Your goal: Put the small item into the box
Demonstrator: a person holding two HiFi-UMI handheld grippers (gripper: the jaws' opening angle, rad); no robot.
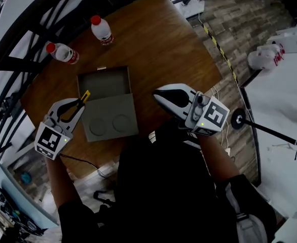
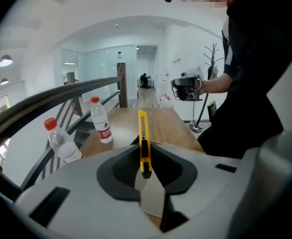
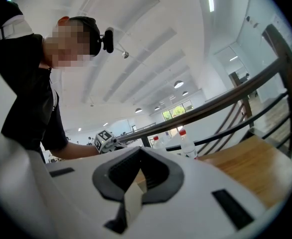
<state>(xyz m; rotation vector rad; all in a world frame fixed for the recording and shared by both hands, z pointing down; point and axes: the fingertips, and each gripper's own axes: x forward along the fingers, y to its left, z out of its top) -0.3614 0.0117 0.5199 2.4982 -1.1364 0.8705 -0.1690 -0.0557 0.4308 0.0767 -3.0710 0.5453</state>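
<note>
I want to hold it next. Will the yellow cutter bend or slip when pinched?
Probably stiff: the cutter stands straight out of the left gripper. Likely light, being thin. It might swivel, since only its end is pinched.

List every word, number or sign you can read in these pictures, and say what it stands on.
No text is readable.
Bottle labels: red, print too small to read.
Marker cubes: black square patterns, no letters.
White thing at the right edge: red marks, blurred.

Gripped slim yellow knife (image 1: pixel 84 96) in left gripper (image 1: pixel 79 103), at left edge of open grey box (image 1: pixel 104 85) near table's (image 1: pixel 163 39) front edge.
</note>
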